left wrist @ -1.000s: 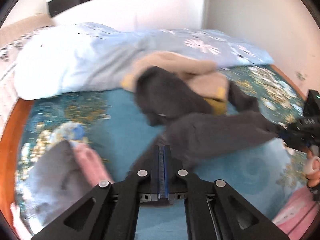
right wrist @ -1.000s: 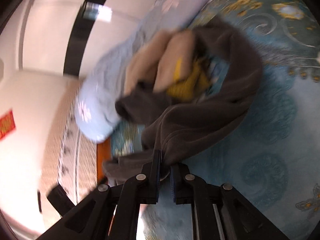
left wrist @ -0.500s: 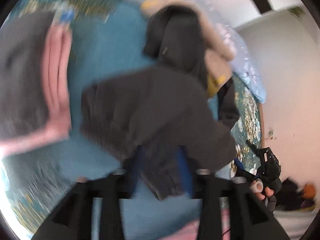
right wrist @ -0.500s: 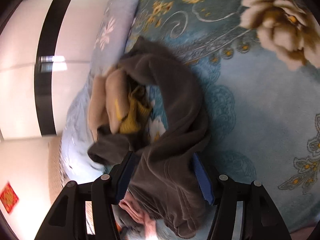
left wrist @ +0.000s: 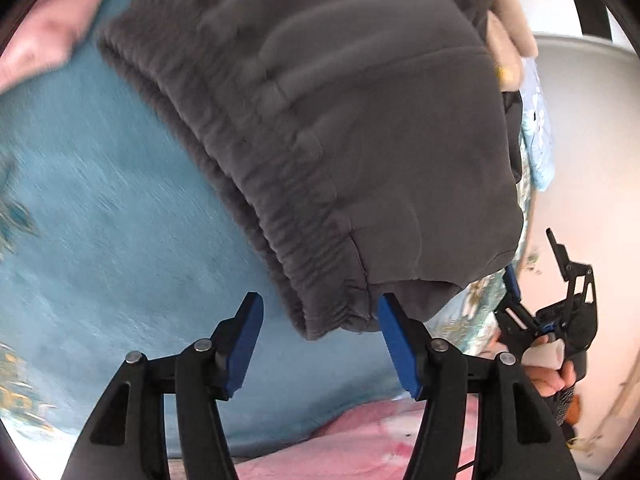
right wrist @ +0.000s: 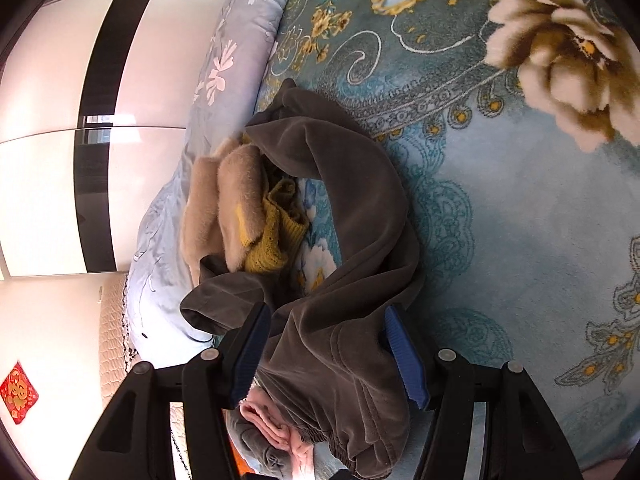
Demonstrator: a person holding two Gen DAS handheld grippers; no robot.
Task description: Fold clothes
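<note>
The left gripper (left wrist: 320, 344) stood with its blue-padded jaws spread wide and held nothing; the corner of the grey trousers' (left wrist: 340, 128) ribbed elastic waistband (left wrist: 280, 200) lay in the gap between the pads, close against the right-hand pad and apart from the other. The right gripper (right wrist: 326, 344) was likewise spread wide, its pads flanking a bunched section of the grey trousers (right wrist: 340, 320) without clamping it; whether the cloth touched both pads could not be told. The trousers lay on the teal floral bedspread (right wrist: 520, 220), with one leg curving away from the right gripper toward a heap of a beige fleece garment (right wrist: 228, 204) and a mustard knit (right wrist: 276, 236). A light-blue flowered duvet (right wrist: 224, 72) was rolled along the far edge of the bed beside that heap. A pink garment (left wrist: 360, 444) lay close below the left gripper. A red decoration (right wrist: 18, 392) was fixed to the wall.
</note>
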